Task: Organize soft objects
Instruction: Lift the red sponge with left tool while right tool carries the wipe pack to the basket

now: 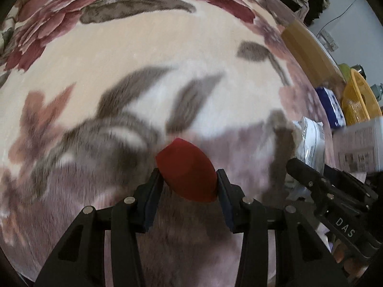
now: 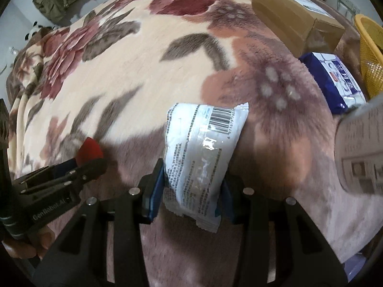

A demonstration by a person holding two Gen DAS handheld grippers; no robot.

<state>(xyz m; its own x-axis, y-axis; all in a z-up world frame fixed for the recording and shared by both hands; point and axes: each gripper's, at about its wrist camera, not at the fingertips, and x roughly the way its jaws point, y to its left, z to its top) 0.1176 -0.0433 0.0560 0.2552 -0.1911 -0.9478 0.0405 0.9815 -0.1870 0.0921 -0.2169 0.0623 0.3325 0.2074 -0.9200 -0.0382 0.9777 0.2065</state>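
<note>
Closest to us in the left wrist view, our left gripper [image 1: 190, 179] has its black fingers with dark blue pads clenched on a red sponge [image 1: 188, 171], a smooth, matte, teardrop-shaped piece pressed on both sides and held just above the blanket [image 1: 143, 55]. The blanket is plush and fuzzy, cream with maroon flowers and grey-brown leaves, and it covers the whole surface below us.

In the right wrist view, our right gripper [image 2: 192, 184] grasps a white plastic packet [image 2: 201, 153], a glossy, crinkled, sealed pouch with a barcode near its top edge and rows of small print too fine to read. It stands tilted between the pads, its lower corner hanging below them.

The body of the right gripper, seen at the edge of the left view, carries the white letters "DAS". The left gripper's body, seen from the right view, reads "GenRobot.AI", with part of a hand [image 2: 28, 241] around its handle.

Along the right edge of the blanket lie a blue and white wrapped pack [image 2: 335, 81], a brown cardboard box [image 2: 287, 14] with a printed label, and a yellow mesh basket [image 2: 369, 55]; what is inside it we cannot tell. A pale printed box [image 2: 361, 148] is blurred at far right.
</note>
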